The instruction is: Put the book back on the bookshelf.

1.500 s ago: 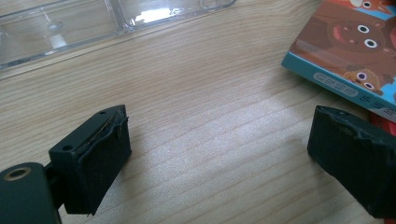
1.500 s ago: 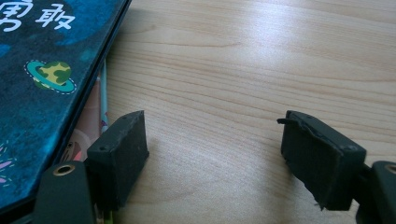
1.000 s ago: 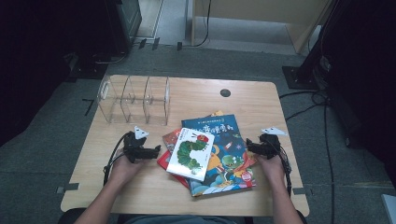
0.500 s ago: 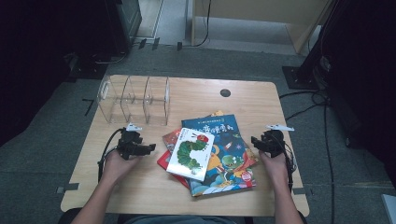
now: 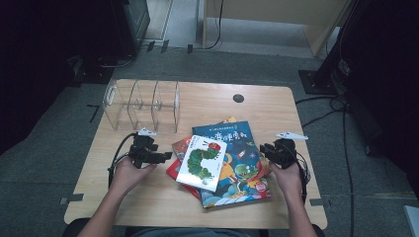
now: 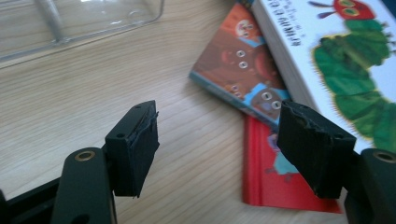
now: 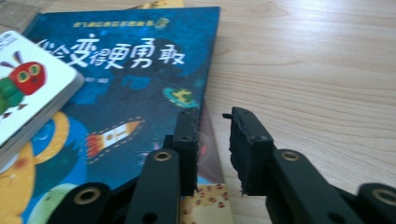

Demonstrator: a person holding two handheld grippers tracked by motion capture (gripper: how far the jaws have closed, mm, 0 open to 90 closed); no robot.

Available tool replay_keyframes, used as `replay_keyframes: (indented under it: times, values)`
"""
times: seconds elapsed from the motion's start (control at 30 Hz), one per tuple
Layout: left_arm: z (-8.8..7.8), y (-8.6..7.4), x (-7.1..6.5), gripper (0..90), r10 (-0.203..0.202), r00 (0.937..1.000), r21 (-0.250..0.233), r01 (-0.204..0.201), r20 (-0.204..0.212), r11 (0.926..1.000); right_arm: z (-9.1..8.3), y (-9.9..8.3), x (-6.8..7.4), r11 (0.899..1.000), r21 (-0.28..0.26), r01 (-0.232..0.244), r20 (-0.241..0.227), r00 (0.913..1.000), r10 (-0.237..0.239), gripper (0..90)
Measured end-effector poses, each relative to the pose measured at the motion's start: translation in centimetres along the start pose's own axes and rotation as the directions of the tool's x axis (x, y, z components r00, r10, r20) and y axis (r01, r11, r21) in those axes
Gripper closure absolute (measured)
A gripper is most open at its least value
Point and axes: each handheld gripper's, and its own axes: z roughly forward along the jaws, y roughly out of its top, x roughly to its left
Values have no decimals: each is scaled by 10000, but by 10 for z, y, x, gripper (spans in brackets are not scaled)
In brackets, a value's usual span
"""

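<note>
The left gripper (image 5: pixel 159 157), jaws wide apart, sits just left of the caterpillar book (image 5: pixel 201 162); the right gripper (image 5: pixel 267 151), jaws narrowly parted on nothing, sits right of it at the blue book's (image 7: pixel 135 79) edge, titled with Chinese characters.

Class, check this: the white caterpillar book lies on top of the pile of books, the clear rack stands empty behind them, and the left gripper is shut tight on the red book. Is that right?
Not quite. The left gripper is open and holds nothing: the left gripper view shows its jaws wide apart above the table, beside the red book. The caterpillar book does top the pile, and the clear rack is empty.
</note>
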Motion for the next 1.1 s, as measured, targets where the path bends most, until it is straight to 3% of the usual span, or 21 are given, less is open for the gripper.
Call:
replay_keyframes:
  times: [0.3, 0.5, 0.8, 1.1]
  values:
    - [3, 6, -17, 286, 313, 9982, 183, -322, 505, 9993, -4, -5, 20, 9988, -1, 489, -575, 9971, -488, 862]
    - [11, 8, -29, 293, 401, 9955, 513, -446, 853, 9977, -2, -9, 35, 9975, -24, 712, -940, 9930, -711, 877]
    - [17, 6, -43, 296, 408, 9911, 826, -515, 1265, 9953, 8, -13, 62, 9900, 192, 1397, -1487, 9796, -1353, 892]
    - [25, 4, -54, 294, 450, 9905, 1102, -596, 1298, 9921, 18, -13, 76, 9831, 363, 1795, -1884, 9673, -1697, 895]
